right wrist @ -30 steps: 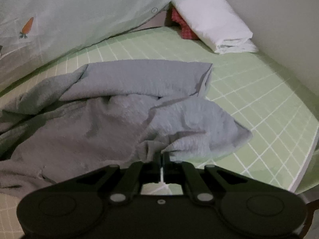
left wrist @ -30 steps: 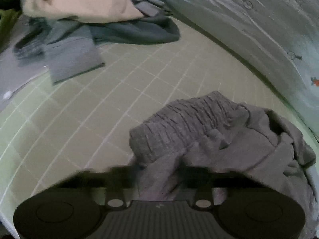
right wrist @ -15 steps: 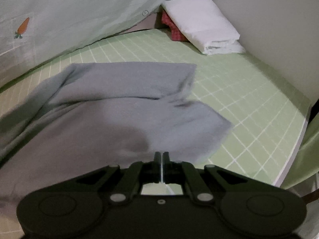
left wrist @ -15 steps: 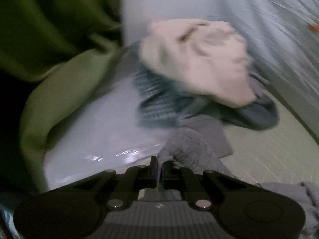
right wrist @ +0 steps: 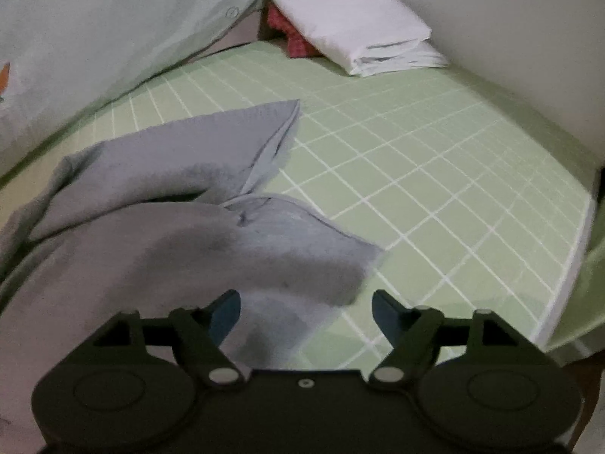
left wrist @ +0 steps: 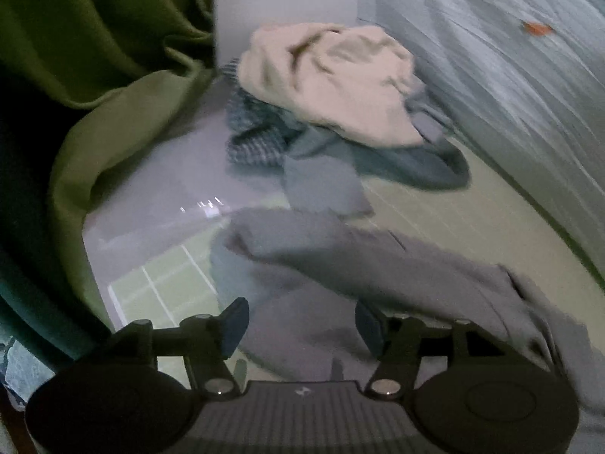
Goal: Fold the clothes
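A grey garment (left wrist: 378, 261) lies stretched across the green checked sheet (left wrist: 472, 208), motion-blurred in the left wrist view. My left gripper (left wrist: 300, 323) hangs open just above its near edge, holding nothing. In the right wrist view the same grey garment (right wrist: 181, 204) spreads out with two leg-like ends pointing right. My right gripper (right wrist: 306, 314) is open over the garment's near edge, its fingers (right wrist: 227, 310) apart from the cloth.
A pile of clothes topped by a beige garment (left wrist: 332, 79) sits at the far end, beside a green curtain (left wrist: 75, 56). A pale quilt (left wrist: 510, 75) runs along the right. Folded white linen (right wrist: 351, 19) over a red item (right wrist: 287, 34) lies in the far corner. Mattress edge (right wrist: 567, 265) at right.
Both grippers were shut on the grey garment half a second ago and have opened, letting it drop. The garment has been pulled out flatter and longer than one second ago.
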### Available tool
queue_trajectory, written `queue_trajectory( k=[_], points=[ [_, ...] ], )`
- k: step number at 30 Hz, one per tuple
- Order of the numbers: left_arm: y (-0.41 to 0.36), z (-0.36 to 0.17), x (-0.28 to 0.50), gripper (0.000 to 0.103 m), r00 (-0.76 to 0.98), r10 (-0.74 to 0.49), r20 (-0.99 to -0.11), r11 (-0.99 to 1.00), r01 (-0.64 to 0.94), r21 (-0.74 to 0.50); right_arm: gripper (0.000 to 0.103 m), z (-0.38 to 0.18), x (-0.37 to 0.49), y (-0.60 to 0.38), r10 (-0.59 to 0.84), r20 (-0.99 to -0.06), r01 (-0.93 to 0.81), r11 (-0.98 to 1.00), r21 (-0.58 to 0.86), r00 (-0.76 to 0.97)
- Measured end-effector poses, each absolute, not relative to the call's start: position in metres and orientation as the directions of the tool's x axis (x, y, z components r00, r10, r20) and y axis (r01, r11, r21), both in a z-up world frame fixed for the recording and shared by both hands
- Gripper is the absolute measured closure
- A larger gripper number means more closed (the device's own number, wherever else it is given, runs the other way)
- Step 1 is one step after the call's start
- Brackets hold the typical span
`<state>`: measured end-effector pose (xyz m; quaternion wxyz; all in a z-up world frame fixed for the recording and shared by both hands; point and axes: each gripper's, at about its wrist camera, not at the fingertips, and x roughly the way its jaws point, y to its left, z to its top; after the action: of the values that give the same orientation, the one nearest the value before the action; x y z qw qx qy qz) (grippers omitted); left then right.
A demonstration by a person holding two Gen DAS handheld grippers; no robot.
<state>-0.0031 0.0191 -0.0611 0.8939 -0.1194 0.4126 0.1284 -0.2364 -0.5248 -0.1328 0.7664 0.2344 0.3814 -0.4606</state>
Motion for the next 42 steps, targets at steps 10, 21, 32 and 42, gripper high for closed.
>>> queue_trajectory(
  k=[10, 21, 32, 42],
  points=[
    [-0.04, -0.059, -0.053, 0.034, 0.619, 0.092, -0.78, 0.968, -0.238, -0.075, 0.035, -0.144, -0.218, -0.564, -0.47, -0.799, 0.775, 0.632, -0.009, 0.374],
    [-0.083, -0.063, -0.061, 0.034, 0.629, 0.081, -0.773, 0.977, -0.205, -0.065, 0.103, -0.104, -0.284, -0.579, -0.677, -0.688, 0.852, 0.496, -0.165, 0.261],
    [-0.125, -0.076, -0.048, 0.028, 0.588, 0.026, -0.809, 0.992, -0.117, -0.053, 0.034, -0.127, -0.273, -0.599, -0.475, -0.759, 0.775, 0.629, 0.06, 0.444],
    [-0.138, -0.07, -0.054, 0.027, 0.597, 0.028, -0.802, 0.995, -0.092, -0.034, 0.082, -0.146, -0.211, -0.587, -0.337, -0.795, 0.582, 0.813, 0.024, 0.504]
  ],
)
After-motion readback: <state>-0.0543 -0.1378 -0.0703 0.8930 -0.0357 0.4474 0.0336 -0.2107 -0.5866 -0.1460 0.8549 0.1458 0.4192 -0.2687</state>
